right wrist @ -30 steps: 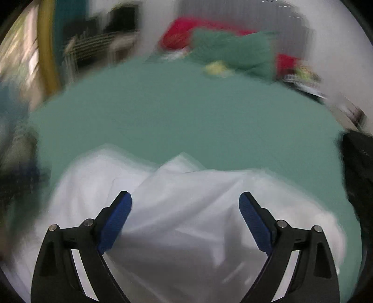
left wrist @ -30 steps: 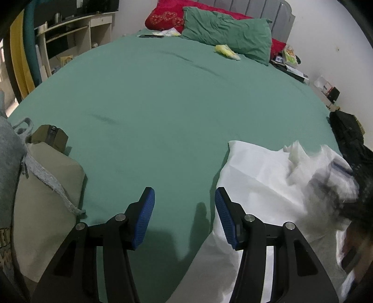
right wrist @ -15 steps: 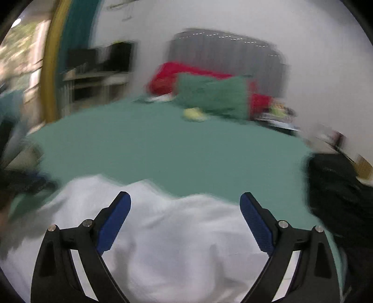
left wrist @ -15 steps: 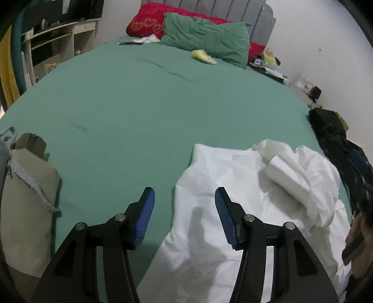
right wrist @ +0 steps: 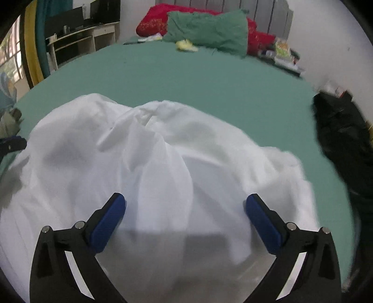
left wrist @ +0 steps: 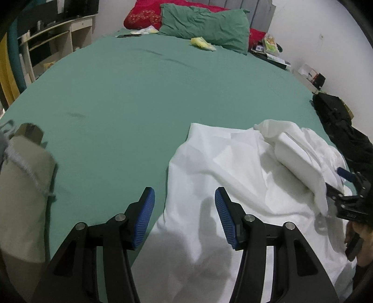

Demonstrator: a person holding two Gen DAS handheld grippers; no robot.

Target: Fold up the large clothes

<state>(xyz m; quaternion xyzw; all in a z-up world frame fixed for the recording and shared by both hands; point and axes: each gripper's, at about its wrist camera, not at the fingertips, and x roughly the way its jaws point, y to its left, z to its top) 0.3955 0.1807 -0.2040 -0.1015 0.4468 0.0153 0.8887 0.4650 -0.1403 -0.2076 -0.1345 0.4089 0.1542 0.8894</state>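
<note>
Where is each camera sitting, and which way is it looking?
Left wrist: sits on the left gripper, looking down and forward over the green bed; its open jaws, and the right gripper at the right edge, show.
Right wrist: sits on the right gripper, looking over the white garment; its jaws are opening, nothing pinched.
Both show: the white garment, green pillow, red pillow, black bag.
</note>
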